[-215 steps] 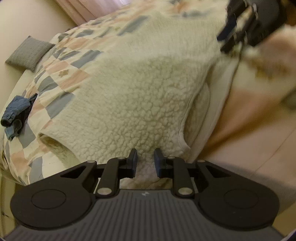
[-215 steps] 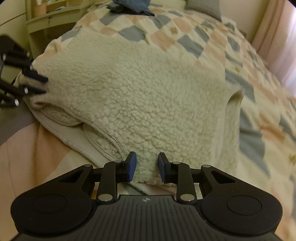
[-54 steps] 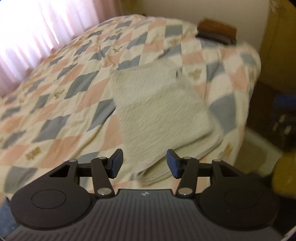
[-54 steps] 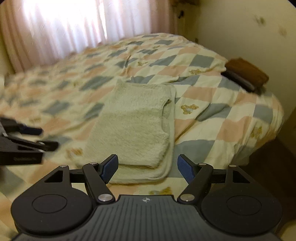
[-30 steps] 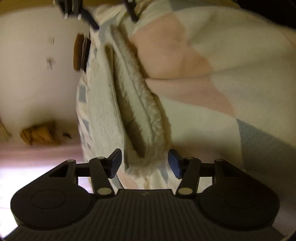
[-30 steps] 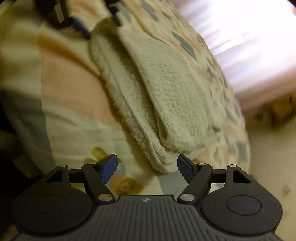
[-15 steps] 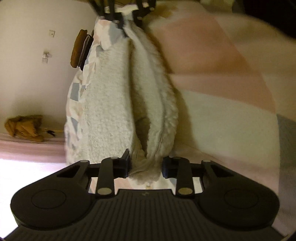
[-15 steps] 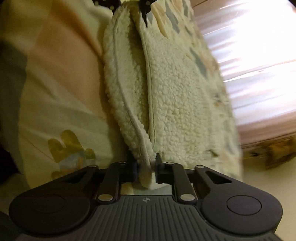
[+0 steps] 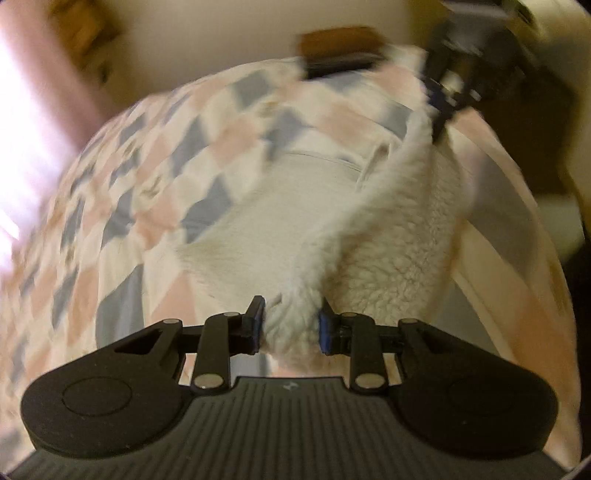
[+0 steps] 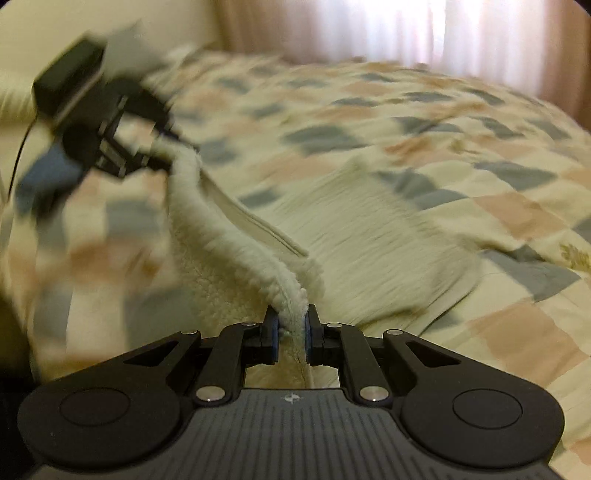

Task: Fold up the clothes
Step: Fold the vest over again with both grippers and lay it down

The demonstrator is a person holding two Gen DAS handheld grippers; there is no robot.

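A cream fleece garment [image 9: 399, 236] lies part-folded on the patchwork quilt [image 9: 155, 162], its near edge lifted off the bed. My left gripper [image 9: 290, 323] is shut on one corner of that thick fleece edge. My right gripper [image 10: 290, 328] is shut on the other corner of the same edge of the fleece garment [image 10: 369, 236]. The raised edge runs taut between the two grippers. In the left wrist view the right gripper [image 9: 447, 103] shows at the top right; in the right wrist view the left gripper [image 10: 155, 155] shows at the upper left. Both views are motion-blurred.
The quilt [image 10: 461, 122] covers the whole bed. A brown folded item [image 9: 343, 40] lies at the bed's far end by the wall. Pink curtains [image 10: 406, 26] hang behind the bed. Dark floor [image 9: 554, 122] drops away past the bed edge at right.
Both grippers closed on the garment's edge half a second ago and have since lifted it off the quilt. The views have swung round, and the edge now hangs between the grippers.
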